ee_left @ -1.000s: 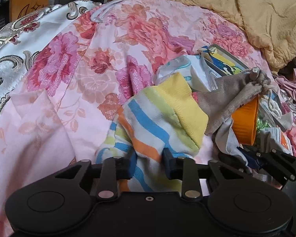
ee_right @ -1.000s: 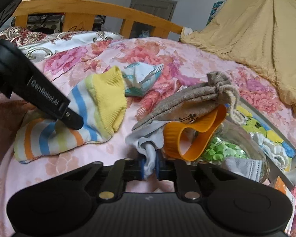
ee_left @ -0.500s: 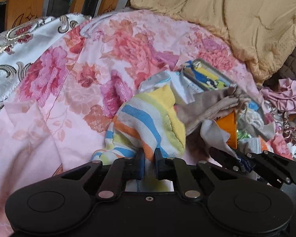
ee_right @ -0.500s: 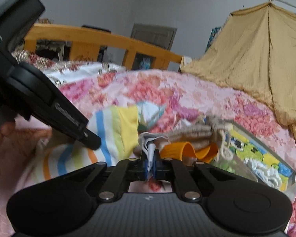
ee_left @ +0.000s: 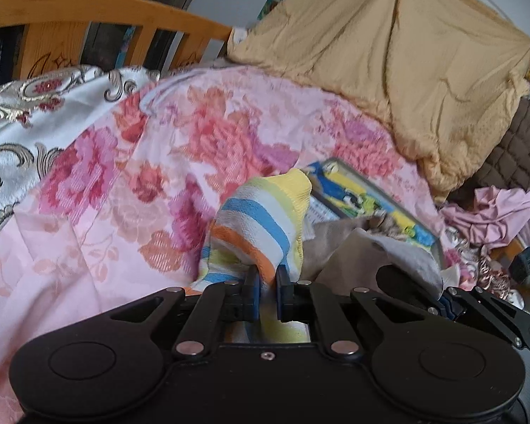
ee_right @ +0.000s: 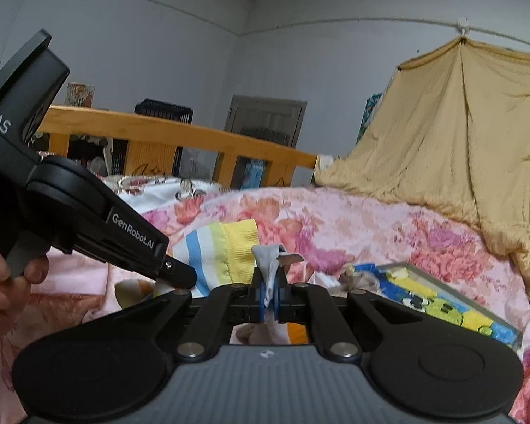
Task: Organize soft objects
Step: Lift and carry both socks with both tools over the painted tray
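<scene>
My left gripper (ee_left: pixel 267 291) is shut on a striped sock (ee_left: pixel 261 226) with blue, orange and yellow bands and a yellow cuff, holding it lifted off the pink floral bedspread (ee_left: pixel 130 183). The sock also shows in the right wrist view (ee_right: pixel 215 251), with the left gripper's body (ee_right: pixel 88 219) beside it. My right gripper (ee_right: pixel 269 293) is shut on a small grey-white cloth (ee_right: pixel 270 258) that sticks up between its jaws. A grey drawstring pouch (ee_left: pixel 339 233) lies just right of the sock.
A colourful flat box (ee_left: pixel 367 201) lies on the bed to the right, also in the right wrist view (ee_right: pixel 441 304). A tan quilt (ee_left: pixel 399 70) is piled at the back right. A wooden headboard (ee_right: pixel 180 141) runs behind. Pink clothes (ee_left: pixel 501 212) lie far right.
The left gripper closed on the striped sock and lifted it. The right gripper rose with the grey-white cloth, and both views tilted up toward the headboard and wall.
</scene>
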A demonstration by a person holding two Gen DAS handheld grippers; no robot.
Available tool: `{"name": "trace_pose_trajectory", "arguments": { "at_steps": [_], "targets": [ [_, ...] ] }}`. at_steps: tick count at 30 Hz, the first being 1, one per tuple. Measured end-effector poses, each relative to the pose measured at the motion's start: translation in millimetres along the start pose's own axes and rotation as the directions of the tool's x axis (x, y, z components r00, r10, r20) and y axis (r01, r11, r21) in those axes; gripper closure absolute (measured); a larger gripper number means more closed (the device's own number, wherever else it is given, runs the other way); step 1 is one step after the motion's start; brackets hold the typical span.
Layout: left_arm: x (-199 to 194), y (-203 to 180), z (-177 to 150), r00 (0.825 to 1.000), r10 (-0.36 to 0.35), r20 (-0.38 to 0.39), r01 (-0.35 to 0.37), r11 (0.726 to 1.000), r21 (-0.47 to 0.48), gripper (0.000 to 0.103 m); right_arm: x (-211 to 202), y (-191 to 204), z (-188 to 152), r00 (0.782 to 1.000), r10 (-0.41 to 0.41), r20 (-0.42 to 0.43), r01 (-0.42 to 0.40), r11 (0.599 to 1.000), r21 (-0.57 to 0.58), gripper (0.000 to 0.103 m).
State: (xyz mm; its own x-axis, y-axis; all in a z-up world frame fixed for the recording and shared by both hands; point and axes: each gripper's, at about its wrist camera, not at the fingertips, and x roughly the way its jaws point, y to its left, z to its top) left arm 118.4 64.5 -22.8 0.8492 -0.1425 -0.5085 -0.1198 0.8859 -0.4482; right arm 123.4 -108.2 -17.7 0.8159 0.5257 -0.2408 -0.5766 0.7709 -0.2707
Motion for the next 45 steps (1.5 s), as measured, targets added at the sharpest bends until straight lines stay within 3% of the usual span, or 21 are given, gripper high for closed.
{"name": "trace_pose_trajectory", "arguments": {
  "at_steps": [11, 16, 21, 36, 41, 45],
  "targets": [
    [-20, -11, 0, 0.988, -0.054, 0.146, 0.044, 0.996, 0.072, 0.095, -18, -12, 15, 0.994, -0.024, 0.111, 0.026, 1.000, -0.013, 0.098],
    [-25, -19, 16, 0.986, -0.062, 0.154, 0.055, 0.997, 0.050, 0.095, -25, -28, 21, 0.985, -0.076, 0.157, 0.079, 0.997, -0.013, 0.098],
    [-19, -45, 39, 0.979, -0.101, 0.179, 0.087, 0.993, 0.083, 0.095, -27, -62, 22, 0.977, -0.122, 0.175, 0.112, 0.991, 0.067, 0.098],
    [75, -162, 83, 0.941, -0.291, 0.175, 0.261, 0.949, 0.175, 0.094, -3, -177, -3, 0.962, -0.252, 0.105, 0.217, 0.938, 0.269, 0.098],
    [126, -193, 88, 0.952, -0.277, 0.130, 0.255, 0.953, 0.165, 0.094, 10, -224, -24, 0.957, -0.289, 0.037, 0.255, 0.893, 0.370, 0.098],
    [164, -212, 85, 0.960, -0.262, 0.095, 0.243, 0.954, 0.178, 0.094, 18, -247, -36, 0.951, -0.310, -0.001, 0.286, 0.876, 0.389, 0.098]
  ]
}}
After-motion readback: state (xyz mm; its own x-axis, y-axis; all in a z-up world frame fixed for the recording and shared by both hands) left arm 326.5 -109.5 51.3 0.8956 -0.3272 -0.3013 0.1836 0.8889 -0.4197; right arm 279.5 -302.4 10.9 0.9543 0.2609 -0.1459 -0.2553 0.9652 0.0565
